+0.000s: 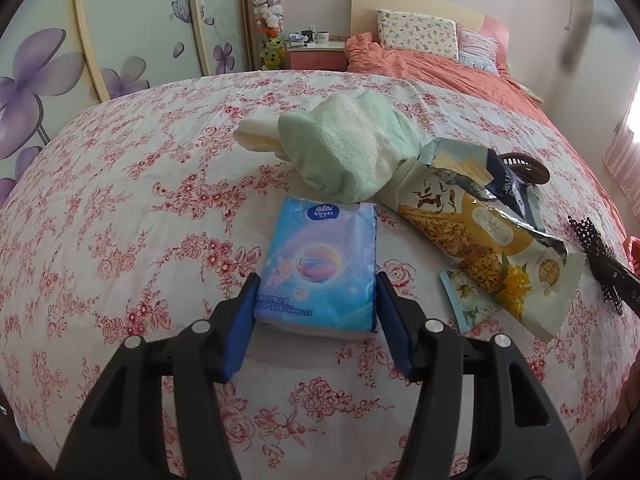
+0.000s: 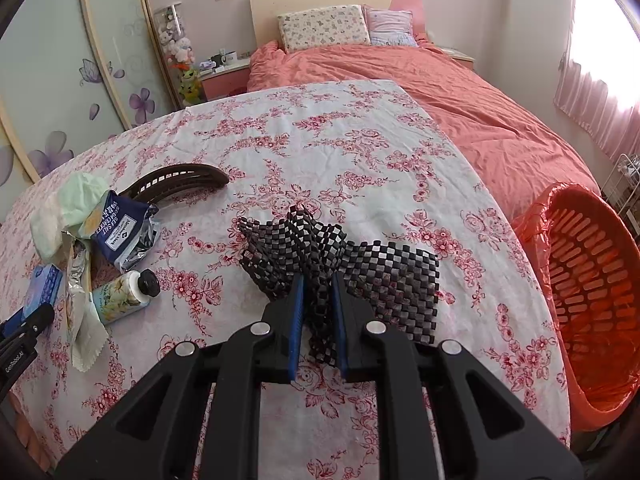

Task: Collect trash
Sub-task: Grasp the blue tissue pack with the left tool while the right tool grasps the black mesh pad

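Two grippers work over a table covered by a floral cloth [image 2: 320, 148]. The left gripper [image 1: 316, 280] stands about half open with its blue pads against both sides of a blue tissue pack [image 1: 320, 264] that lies flat on the cloth. The right gripper [image 2: 318, 280] is closed almost fully on a black checkered mesh mat [image 2: 384, 276], which bunches upward between the pads while its far part rests on the cloth. Snack wrappers [image 1: 480, 240] lie just right of the tissue pack, touching a green towel [image 1: 352, 148]. A small lotion bottle [image 2: 124, 294] and a brown hair clip [image 2: 180, 180] lie nearby. An orange basket [image 2: 592, 280] lined with a bag stands beyond the table's right edge.
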{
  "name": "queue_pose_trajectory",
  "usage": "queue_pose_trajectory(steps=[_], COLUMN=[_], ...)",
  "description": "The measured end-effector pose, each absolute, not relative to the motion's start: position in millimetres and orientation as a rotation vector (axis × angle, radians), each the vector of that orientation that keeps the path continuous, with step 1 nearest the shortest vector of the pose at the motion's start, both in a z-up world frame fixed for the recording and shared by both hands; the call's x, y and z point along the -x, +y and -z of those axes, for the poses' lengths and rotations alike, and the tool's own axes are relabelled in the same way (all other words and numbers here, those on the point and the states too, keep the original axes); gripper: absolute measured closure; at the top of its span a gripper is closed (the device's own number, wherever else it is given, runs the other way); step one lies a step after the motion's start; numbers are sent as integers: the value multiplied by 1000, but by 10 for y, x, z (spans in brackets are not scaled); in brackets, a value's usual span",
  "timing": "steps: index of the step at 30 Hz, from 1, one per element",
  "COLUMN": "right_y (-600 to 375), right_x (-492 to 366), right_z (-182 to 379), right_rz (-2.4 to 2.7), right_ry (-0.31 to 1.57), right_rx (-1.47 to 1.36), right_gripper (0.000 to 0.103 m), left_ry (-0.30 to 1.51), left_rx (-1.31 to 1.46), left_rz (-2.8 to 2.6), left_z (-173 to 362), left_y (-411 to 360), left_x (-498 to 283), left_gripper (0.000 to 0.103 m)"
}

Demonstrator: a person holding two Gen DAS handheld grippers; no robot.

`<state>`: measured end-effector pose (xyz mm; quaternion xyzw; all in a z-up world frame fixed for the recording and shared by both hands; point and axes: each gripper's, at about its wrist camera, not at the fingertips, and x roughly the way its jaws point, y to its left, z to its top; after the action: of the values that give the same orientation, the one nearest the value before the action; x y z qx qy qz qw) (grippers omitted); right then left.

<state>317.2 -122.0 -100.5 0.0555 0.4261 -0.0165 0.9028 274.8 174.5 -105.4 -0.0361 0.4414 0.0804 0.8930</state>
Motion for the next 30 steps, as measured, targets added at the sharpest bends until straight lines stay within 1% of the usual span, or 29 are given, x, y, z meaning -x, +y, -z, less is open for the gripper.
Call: queue_pose_trajectory(steps=[30], right_y=[-1314], right_x=[-3151], right_z=[1016], right_rz=[2], right_ry=[878], right_rx=[-178], right_gripper=[88], left_ry=[915], left_rx=[84], left_rz=[-172], left_z=[1056], left_y=[1764], left_x=[-2746], left_gripper=[45])
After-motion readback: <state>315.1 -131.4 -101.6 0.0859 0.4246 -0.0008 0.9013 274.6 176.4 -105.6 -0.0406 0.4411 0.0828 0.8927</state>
